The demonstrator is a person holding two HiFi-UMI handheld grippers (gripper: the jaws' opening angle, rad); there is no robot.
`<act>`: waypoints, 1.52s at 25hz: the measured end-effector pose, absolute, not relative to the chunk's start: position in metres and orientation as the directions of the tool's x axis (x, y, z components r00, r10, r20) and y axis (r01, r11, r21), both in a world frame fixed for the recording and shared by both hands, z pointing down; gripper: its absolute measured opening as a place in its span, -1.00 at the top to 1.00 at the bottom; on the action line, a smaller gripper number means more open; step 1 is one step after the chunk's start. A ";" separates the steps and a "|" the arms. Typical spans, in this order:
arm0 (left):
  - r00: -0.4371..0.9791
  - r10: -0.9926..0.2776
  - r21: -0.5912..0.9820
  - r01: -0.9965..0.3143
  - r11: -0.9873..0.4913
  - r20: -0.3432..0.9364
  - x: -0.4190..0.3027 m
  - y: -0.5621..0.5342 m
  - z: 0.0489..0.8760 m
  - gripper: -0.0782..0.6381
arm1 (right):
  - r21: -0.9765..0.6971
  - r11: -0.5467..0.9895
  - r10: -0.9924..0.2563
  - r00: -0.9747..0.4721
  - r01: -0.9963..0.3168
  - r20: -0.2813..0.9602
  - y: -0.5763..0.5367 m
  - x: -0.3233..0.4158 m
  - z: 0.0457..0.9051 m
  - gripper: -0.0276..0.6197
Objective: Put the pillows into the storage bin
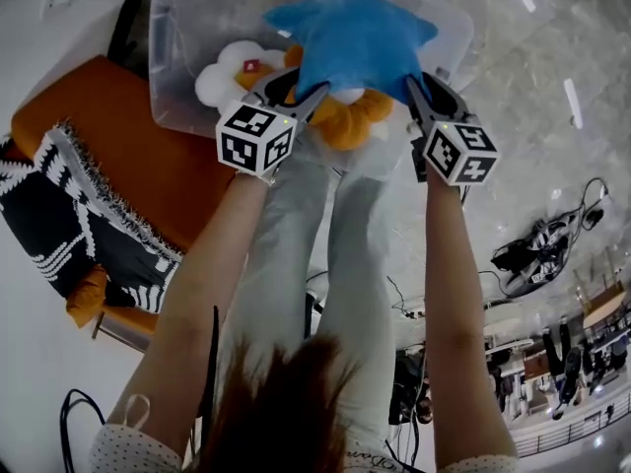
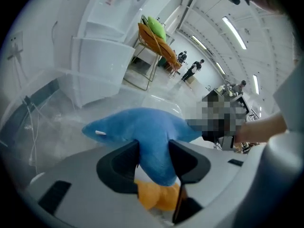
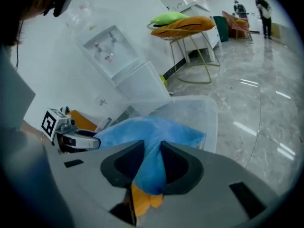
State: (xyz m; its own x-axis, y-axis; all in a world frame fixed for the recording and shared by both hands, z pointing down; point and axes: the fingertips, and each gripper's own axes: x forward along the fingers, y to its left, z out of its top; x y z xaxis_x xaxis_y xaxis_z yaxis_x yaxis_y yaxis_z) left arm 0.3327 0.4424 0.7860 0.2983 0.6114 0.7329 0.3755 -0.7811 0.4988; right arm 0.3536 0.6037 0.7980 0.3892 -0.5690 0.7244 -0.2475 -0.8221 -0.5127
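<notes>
The left hand-held gripper (image 1: 294, 92) and right hand-held gripper (image 1: 426, 89) each pinch a tip of the blue pillow (image 1: 355, 42), which spans between them above the storage bin (image 1: 182, 28). Releasing both together should land it flat.

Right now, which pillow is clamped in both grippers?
The blue star pillow, pinched by left gripper and right gripper; the orange-and-white pillow lies loose below it.

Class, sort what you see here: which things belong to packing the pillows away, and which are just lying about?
Part of the job: blue pillow, orange and white pillow, storage bin, left gripper, right gripper.

Just lying about: orange seat, striped blanket, floor cables, water dispenser.
</notes>
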 end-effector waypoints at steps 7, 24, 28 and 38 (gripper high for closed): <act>0.231 0.591 0.545 0.236 -0.805 0.773 0.290 0.420 0.823 0.07 | -0.496 -0.780 -0.592 0.196 -0.382 0.782 0.584 0.306 0.821 0.15; 0.725 0.486 0.307 0.379 -0.873 0.488 0.428 0.407 0.550 0.37 | -0.491 -0.748 -0.656 0.611 -0.447 0.443 0.597 0.399 0.593 0.58; 0.769 0.481 0.265 0.404 -0.876 0.420 0.444 0.403 0.454 0.73 | -0.375 -0.766 -0.637 0.694 -0.522 0.337 0.606 0.432 0.475 0.81; 0.878 0.407 0.082 0.400 -0.913 0.252 0.429 0.389 0.244 0.77 | -0.183 -0.719 -0.694 0.708 -0.671 0.132 0.581 0.451 0.207 0.81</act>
